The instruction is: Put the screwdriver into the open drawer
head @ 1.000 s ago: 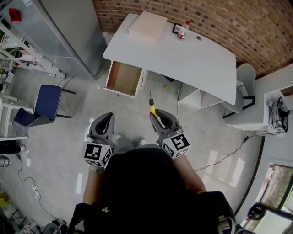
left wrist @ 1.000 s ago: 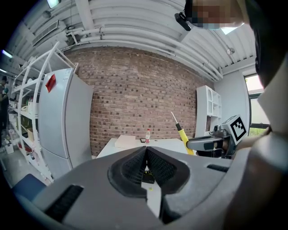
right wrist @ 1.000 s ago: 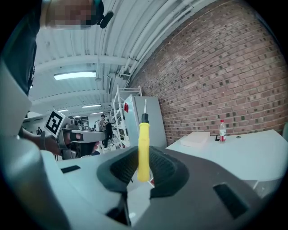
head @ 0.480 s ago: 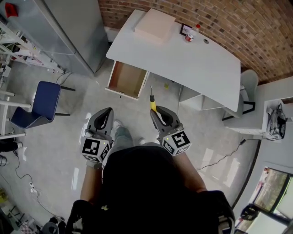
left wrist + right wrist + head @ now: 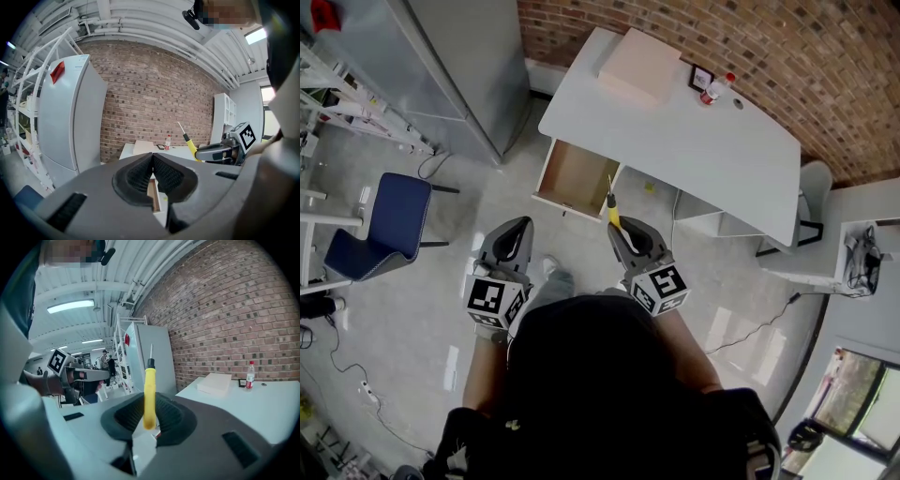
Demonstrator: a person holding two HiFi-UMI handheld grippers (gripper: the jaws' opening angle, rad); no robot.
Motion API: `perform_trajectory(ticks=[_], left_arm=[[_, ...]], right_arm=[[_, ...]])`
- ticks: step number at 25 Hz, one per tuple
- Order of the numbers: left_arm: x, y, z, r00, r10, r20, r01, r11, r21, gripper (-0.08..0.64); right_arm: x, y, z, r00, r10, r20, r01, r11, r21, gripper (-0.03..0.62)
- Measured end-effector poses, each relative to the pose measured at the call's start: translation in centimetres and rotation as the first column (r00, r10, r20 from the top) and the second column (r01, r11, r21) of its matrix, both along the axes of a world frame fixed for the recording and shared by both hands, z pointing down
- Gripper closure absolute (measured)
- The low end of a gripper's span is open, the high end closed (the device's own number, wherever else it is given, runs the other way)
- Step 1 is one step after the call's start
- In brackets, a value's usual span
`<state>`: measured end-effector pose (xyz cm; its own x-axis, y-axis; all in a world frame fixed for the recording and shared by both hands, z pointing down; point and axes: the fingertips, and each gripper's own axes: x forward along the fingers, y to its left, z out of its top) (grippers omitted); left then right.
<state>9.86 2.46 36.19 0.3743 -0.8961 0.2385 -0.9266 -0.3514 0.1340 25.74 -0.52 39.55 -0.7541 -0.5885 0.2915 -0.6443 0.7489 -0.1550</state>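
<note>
Screwdriver sits clamped in your right tongs, near the open drawer; your left tongs are pressed together, empty.

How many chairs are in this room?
2: a blue chair left of the open drawer, and a grey chair at the right end of the white desk. More may be hidden.

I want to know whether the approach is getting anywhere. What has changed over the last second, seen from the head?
The person has moved toward the desk. The open drawer now meets the screwdriver tip in the head view, where floor lay between them before. Nothing was taken hold of or let go. The right gripper stays shut on the screwdriver, the left gripper stays shut and empty, and the drawer is still open.
</note>
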Motion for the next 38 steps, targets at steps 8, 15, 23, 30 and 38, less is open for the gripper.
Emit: perform_trajectory(ticks=[8,15,23,30,38], left_arm=[[-6.7,-1.1,2.4,1.0,0.017,-0.017,-0.017,0.999,-0.036,0.557],[-10.5,-0.1,4.0,0.997,-0.049,-0.06,0.044,0.996,-0.079,0.556],[-14.4,2.4,6.6,0.978,-0.188,-0.093,0.174,0.974,-0.146,0.557],[-16.5,3.4,8.8,0.949,-0.304,-0.08,0.281,0.934,-0.221,0.556],[-16.8,3.4,11.7,0.907,-0.417,-0.057,0.377,0.866,-0.33,0.555]], right_arm=[[-6.7,-2.5,1.6,0.999,0.006,-0.035,-0.006,1.0,-0.014,0.511],[-10.3,-3.4,3.4,0.991,-0.051,-0.123,0.045,0.998,-0.051,0.511],[-13.5,-4.2,7.5,0.955,-0.17,-0.243,0.144,0.982,-0.12,0.511],[-15.7,-6.0,12.5,0.903,-0.292,-0.313,0.233,0.949,-0.213,0.511],[-16.7,-8.5,19.3,0.822,-0.435,-0.369,0.323,0.888,-0.327,0.511]])
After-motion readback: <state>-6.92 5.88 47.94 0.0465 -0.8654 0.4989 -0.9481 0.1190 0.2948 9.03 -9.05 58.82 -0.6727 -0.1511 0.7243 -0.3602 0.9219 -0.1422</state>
